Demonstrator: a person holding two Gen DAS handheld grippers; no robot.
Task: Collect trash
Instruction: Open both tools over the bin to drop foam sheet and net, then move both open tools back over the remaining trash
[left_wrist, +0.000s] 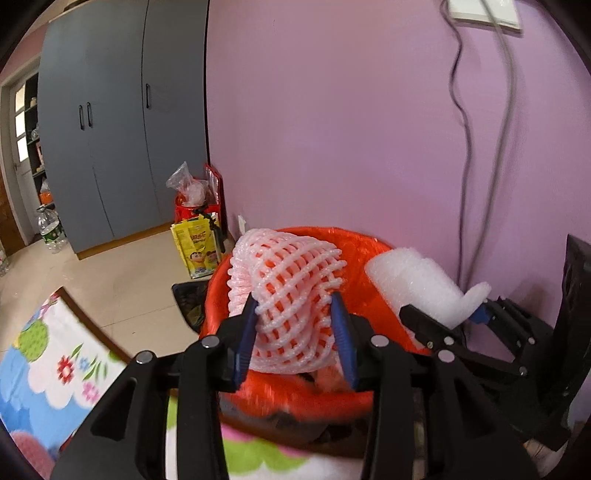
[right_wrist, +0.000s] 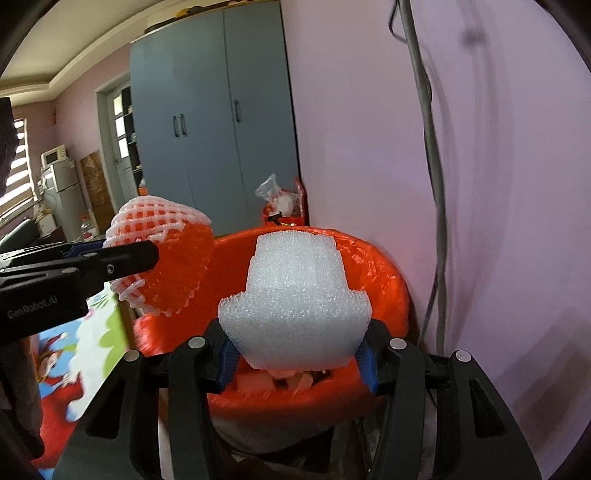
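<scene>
Trash time, and both pieces are hovering right over the bin (left_wrist: 373, 254) — the one with the orange liner, tucked against the pink wall (left_wrist: 332, 129). The left gripper (left_wrist: 295, 332) has its blue fingers (left_wrist: 246, 332) on either side of the pink foam fruit net (left_wrist: 291, 291); the net bulges between them and looks only lightly pinched, so I'd guess it's about ready to drop. The right gripper (right_wrist: 297, 354) is pinching the white foam sleeve (right_wrist: 295, 295) at its lower end, and the wad flares out wide above the fingers. From the right wrist view the sleeve sits squarely over the bin's mouth, while the net is off toward the left edge of the rim, partly outside it over the cartoon play mat (left_wrist: 55, 350). So my tip for doing this step well: nudge the left one a bit further in over the middle before letting go, because this stuff is feather-light and will drift or bounce off the rim. Open the fingers wide — foam netting loves to snag on the pads — and give it a moment to fall clear. The bin already seems to have stuff in it, so drop low rather than from height.
</scene>
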